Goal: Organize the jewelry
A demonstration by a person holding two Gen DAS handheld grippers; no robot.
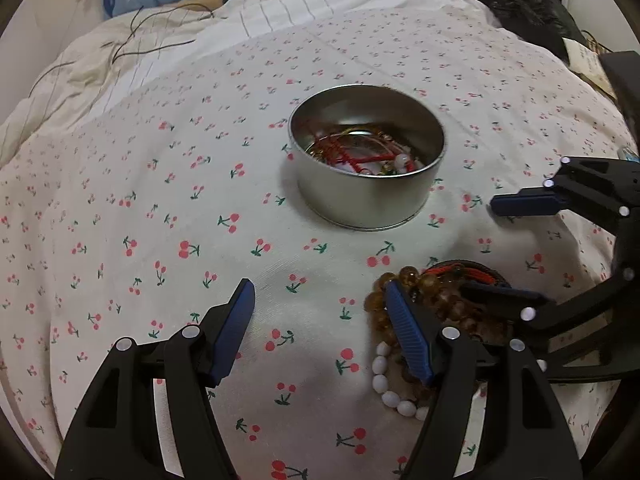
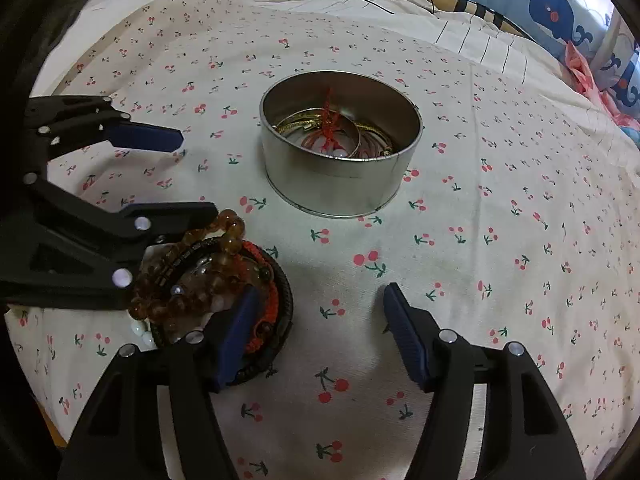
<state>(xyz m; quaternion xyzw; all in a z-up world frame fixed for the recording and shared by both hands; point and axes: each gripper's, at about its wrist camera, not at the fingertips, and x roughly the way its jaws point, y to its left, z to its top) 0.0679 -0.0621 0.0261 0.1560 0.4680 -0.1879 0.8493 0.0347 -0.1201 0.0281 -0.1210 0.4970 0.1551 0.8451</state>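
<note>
Bracelets (image 2: pixel 208 280) lie heaped on the cherry-print bed (image 2: pixel 480 240) at seven o'clock from the round tin (image 2: pixel 340 184) — amber beads, a red cord, a dark band, white beads. Light, loose and slippery, they would likely slide apart; take one strand at its outer loop. Left hand-held gripper (image 1: pixel 320 324) and right hand-held gripper (image 2: pixel 320 328) both stand released — holding nothing.

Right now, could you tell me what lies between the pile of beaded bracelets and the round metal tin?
Only bare cherry-print cloth lies between the bracelet pile and the tin, seen in both wrist views.
</note>
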